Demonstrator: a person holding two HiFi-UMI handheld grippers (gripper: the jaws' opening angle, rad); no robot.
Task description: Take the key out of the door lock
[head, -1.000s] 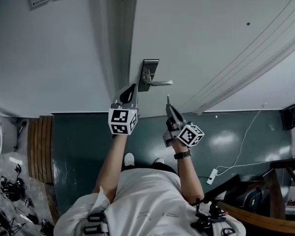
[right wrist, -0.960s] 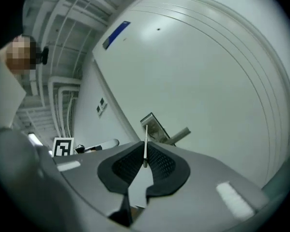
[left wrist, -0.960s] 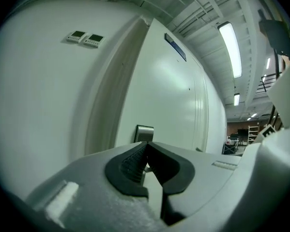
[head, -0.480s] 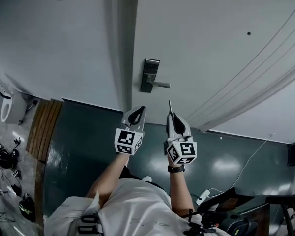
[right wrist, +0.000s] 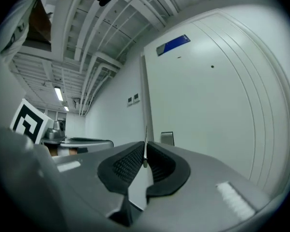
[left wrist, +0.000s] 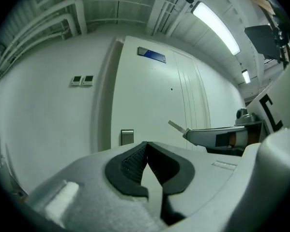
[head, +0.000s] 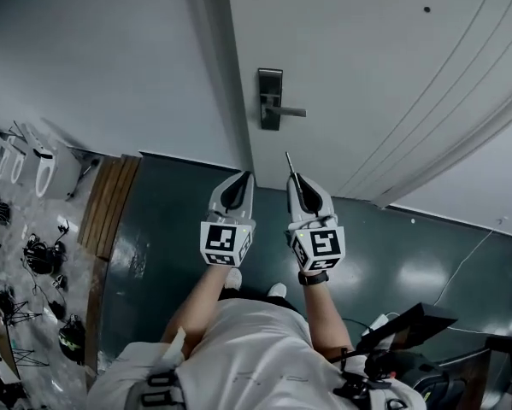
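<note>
One key [head: 288, 162] is already out of the door lock [head: 270, 98]: the right tool [head: 296, 179] has its jaws nipped on the thin blade, which sticks out beyond them, well apart from the door [head: 384, 67]. The left tool [head: 241, 179] is closed on nothing, just beside it. No key shows in the lock, so the task looks as good as done; no container is in view.

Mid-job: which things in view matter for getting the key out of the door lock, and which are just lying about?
Part of the job:
- key, clamped in the right tongs
- door lock
- left tongs, shut and empty

Lying about:
- wooden slats
- floor cables
- wall panels
</note>
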